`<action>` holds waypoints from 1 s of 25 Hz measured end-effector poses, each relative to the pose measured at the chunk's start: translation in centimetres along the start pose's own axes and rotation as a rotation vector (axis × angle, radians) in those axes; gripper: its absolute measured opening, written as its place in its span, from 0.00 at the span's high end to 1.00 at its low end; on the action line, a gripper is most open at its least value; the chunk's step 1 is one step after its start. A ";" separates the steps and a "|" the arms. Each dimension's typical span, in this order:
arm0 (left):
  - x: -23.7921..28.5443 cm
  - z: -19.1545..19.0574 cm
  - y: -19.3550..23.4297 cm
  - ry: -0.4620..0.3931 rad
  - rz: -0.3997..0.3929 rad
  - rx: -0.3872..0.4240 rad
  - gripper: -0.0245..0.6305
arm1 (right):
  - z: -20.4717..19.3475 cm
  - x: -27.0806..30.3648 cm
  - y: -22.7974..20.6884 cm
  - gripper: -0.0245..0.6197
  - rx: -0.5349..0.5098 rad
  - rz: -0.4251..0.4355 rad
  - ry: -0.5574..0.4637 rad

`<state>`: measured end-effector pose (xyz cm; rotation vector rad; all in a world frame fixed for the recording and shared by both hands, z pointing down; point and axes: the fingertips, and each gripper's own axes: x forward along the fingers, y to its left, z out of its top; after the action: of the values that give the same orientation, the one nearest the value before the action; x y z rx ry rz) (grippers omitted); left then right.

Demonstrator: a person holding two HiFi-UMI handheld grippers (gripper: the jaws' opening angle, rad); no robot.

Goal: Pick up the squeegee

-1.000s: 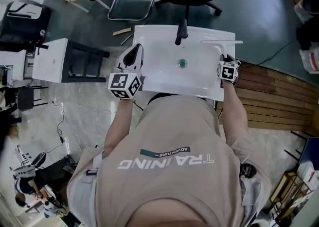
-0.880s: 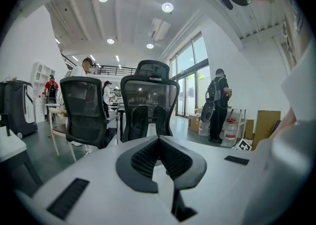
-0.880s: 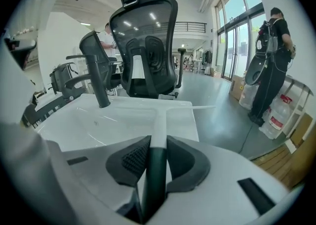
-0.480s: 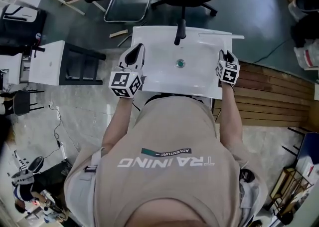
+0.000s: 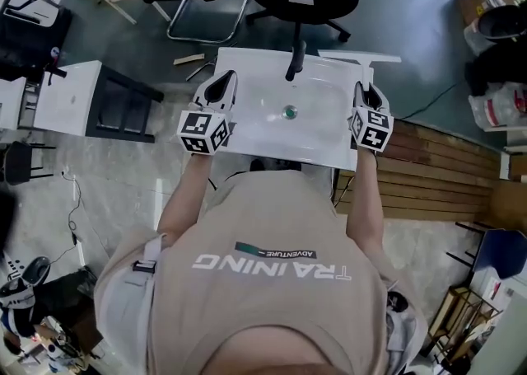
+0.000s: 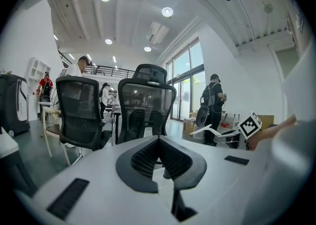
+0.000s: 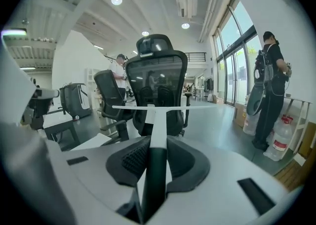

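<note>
my right gripper (image 7: 157,141) clamps the squeegee (image 7: 157,116) by its handle, blade held up over the white sink's (image 5: 317,136) far right corner. my left gripper (image 6: 159,141) closed, empty, near sink's left edge.

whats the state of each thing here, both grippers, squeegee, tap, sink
left gripper: shut, nothing between its jaws
right gripper: shut on the squeegee handle
squeegee: held in the air off the sink, blade level and pointing away from the person
tap: no water running
sink: no standing water that shows
</note>
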<state>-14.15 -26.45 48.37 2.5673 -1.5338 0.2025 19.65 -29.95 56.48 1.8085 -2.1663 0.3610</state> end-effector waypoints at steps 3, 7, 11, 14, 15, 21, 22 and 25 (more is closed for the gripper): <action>0.0 0.9 0.4 -0.025 -0.002 0.011 0.94 | 2.4 -1.0 1.2 0.81 -0.024 0.020 -0.055; -0.1 2.7 0.5 -0.057 -0.015 0.039 0.94 | 5.1 -2.1 2.1 0.81 -0.005 0.026 -0.126; -0.4 5.1 0.4 -0.093 -0.020 0.059 0.94 | 8.5 -3.8 3.2 0.81 0.003 0.037 -0.187; -0.3 6.7 0.3 -0.113 -0.024 0.075 0.94 | 11.4 -5.3 4.1 0.81 -0.023 0.041 -0.237; -0.3 7.3 0.2 -0.119 -0.025 0.081 0.94 | 12.4 -5.8 4.4 0.81 -0.023 0.043 -0.255; -0.1 11.4 -0.4 -0.185 -0.053 0.116 0.94 | 17.9 -8.5 6.6 0.81 -0.039 0.064 -0.361; -0.1 11.9 -0.5 -0.199 -0.057 0.119 0.94 | 18.5 -8.9 6.9 0.81 -0.044 0.069 -0.374; 0.0 13.2 -0.6 -0.223 -0.069 0.124 0.94 | 20.2 -9.8 7.9 0.81 -0.041 0.089 -0.404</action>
<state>-13.11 -28.72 35.43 2.8175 -1.5453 0.0039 12.23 -27.25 34.03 1.8971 -2.5018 -0.0371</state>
